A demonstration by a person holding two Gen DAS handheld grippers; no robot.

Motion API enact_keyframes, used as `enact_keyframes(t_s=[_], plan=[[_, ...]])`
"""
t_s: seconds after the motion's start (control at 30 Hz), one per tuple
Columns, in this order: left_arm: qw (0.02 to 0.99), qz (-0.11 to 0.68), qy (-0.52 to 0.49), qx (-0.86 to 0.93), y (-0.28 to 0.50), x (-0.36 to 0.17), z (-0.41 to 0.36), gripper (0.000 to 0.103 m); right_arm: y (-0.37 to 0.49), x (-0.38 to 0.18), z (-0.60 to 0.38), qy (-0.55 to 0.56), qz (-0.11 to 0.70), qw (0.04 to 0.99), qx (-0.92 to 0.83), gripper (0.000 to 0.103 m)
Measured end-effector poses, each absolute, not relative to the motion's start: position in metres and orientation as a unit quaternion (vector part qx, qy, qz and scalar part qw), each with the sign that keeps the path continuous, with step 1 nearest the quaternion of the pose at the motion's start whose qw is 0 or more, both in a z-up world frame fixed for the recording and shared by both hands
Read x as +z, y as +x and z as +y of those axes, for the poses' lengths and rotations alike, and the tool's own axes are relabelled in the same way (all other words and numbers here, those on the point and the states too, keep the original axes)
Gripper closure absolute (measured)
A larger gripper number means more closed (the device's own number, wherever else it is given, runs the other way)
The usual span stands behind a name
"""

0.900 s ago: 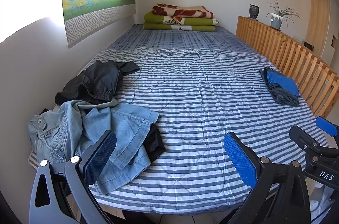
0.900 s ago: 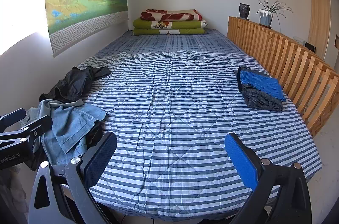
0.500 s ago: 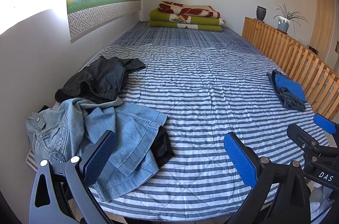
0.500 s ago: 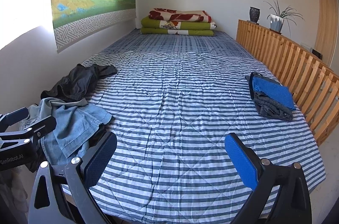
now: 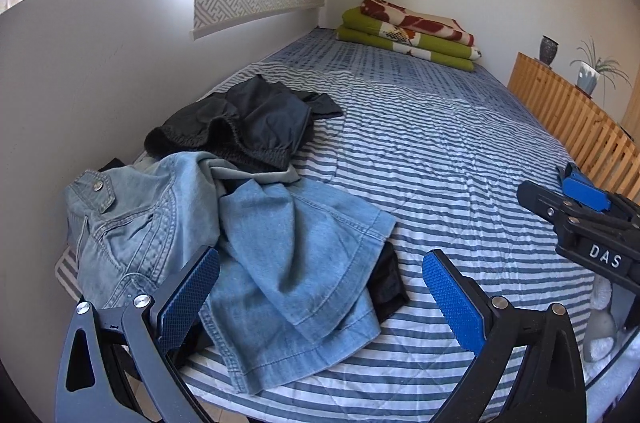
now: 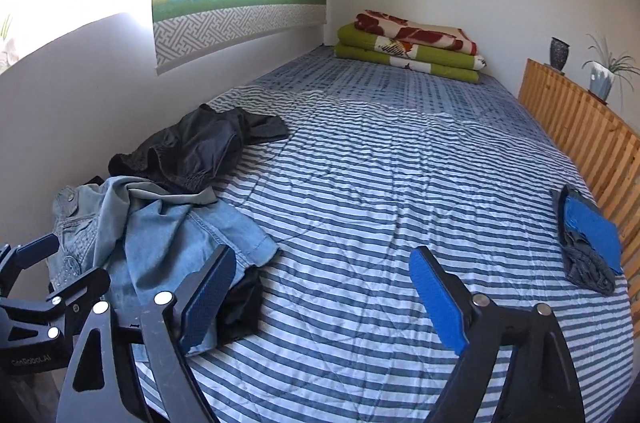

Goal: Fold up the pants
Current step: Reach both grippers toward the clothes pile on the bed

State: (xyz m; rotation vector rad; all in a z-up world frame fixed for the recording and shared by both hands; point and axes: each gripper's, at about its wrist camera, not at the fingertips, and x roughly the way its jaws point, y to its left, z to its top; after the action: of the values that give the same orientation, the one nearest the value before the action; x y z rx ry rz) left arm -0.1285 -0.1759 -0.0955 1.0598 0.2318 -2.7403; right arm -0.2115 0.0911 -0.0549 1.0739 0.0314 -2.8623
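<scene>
While both the left gripper (image 5: 320,291) and right gripper (image 6: 322,291) hang wide open and empty, the crumpled jeans (image 5: 256,247) and black pants (image 5: 240,131) lie unfolded on the bed (image 5: 440,163).

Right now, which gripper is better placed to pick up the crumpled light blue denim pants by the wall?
Left. The left gripper hangs open right over the crumpled light blue denim pants, which fill its view. The right gripper is also open but faces mostly bare blue-and-white striped bedspread, the pants off to its left.
</scene>
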Motion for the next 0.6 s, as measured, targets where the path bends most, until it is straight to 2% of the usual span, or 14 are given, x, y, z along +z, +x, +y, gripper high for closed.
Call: enact_keyframes(t_s=[0.33,0.6], plan=[[0.147,0.125,0.373,-0.908,-0.127,-0.135,-0.259,0.002,-0.321,-0.092,-0.022,0.403,0.038,0.133,-0.905,0.041],[0.151,0.145,0.383,-0.900,-0.132,-0.156,-0.286,0.003,-0.388,-0.126,-0.105,0.438,0.059,0.186,-0.877,0.043]])
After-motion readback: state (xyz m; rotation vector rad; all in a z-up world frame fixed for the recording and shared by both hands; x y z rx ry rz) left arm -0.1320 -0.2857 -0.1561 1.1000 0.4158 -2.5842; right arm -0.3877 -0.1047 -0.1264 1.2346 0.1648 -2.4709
